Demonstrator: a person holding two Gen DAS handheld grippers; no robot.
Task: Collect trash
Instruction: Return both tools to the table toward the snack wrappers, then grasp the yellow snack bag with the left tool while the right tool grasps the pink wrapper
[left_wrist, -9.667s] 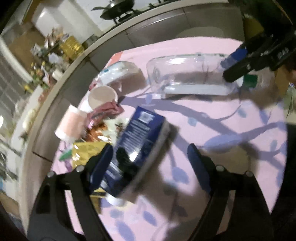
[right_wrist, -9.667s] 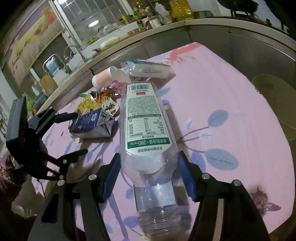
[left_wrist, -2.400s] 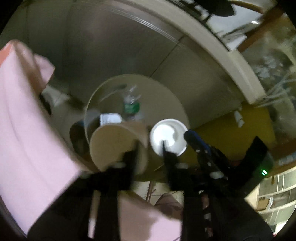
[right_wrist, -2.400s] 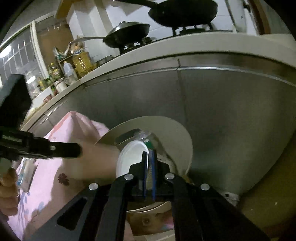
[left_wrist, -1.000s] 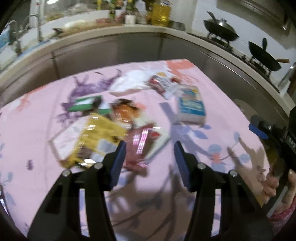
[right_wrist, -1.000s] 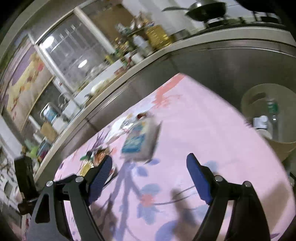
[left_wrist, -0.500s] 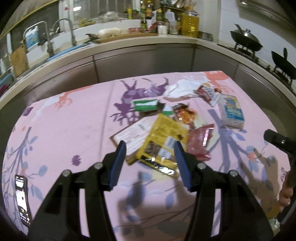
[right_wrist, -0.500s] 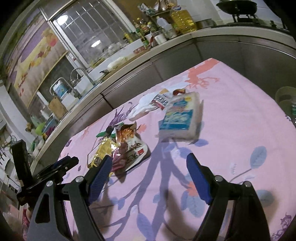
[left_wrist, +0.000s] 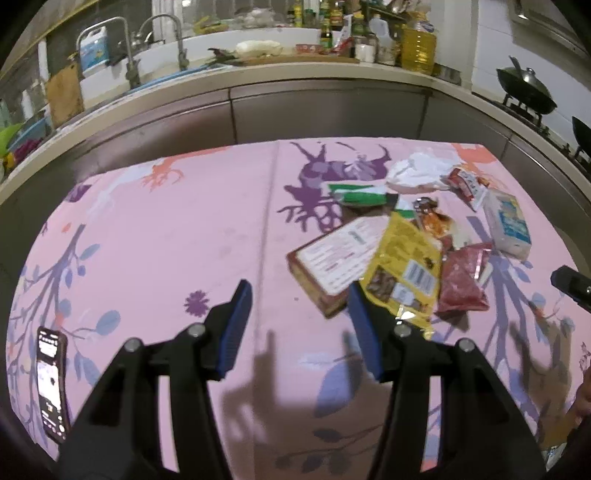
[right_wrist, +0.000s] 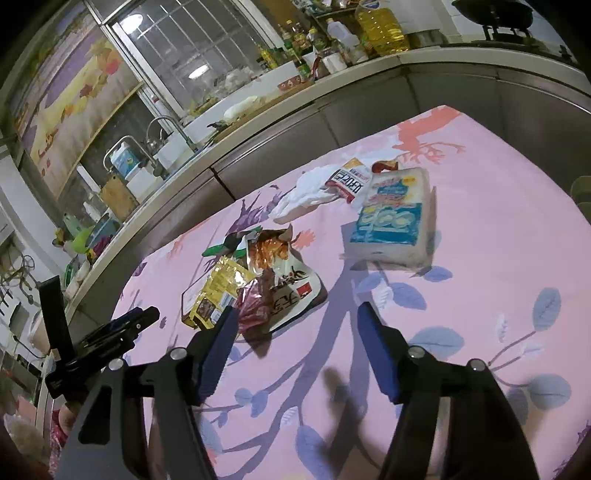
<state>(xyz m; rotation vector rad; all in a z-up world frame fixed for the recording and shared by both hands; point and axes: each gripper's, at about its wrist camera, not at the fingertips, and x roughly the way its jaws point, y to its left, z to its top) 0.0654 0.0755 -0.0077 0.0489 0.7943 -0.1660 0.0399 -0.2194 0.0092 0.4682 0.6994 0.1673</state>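
Observation:
A heap of trash lies on the pink tablecloth (left_wrist: 166, 240): a yellow snack bag (left_wrist: 404, 269), a flat brown box (left_wrist: 334, 258), a dark red wrapper (left_wrist: 463, 280), an orange wrapper (left_wrist: 430, 219), a green packet (left_wrist: 360, 194), white crumpled paper (left_wrist: 419, 171) and a blue-and-white tissue pack (left_wrist: 508, 221). My left gripper (left_wrist: 299, 325) is open and empty, just short of the box. My right gripper (right_wrist: 295, 332) is open and empty above the cloth, near the red wrapper (right_wrist: 255, 299); the tissue pack (right_wrist: 393, 218) lies beyond it.
A black phone (left_wrist: 51, 373) lies at the cloth's near left edge. A steel counter (left_wrist: 295, 96) with sink, bottles and woks runs behind the table. The rim of a bin (right_wrist: 581, 192) shows at the right, past the table edge.
Both grippers let go of the cups at the bin and swung back over the table. Both are open now, and the left one has closed in on the trash heap.

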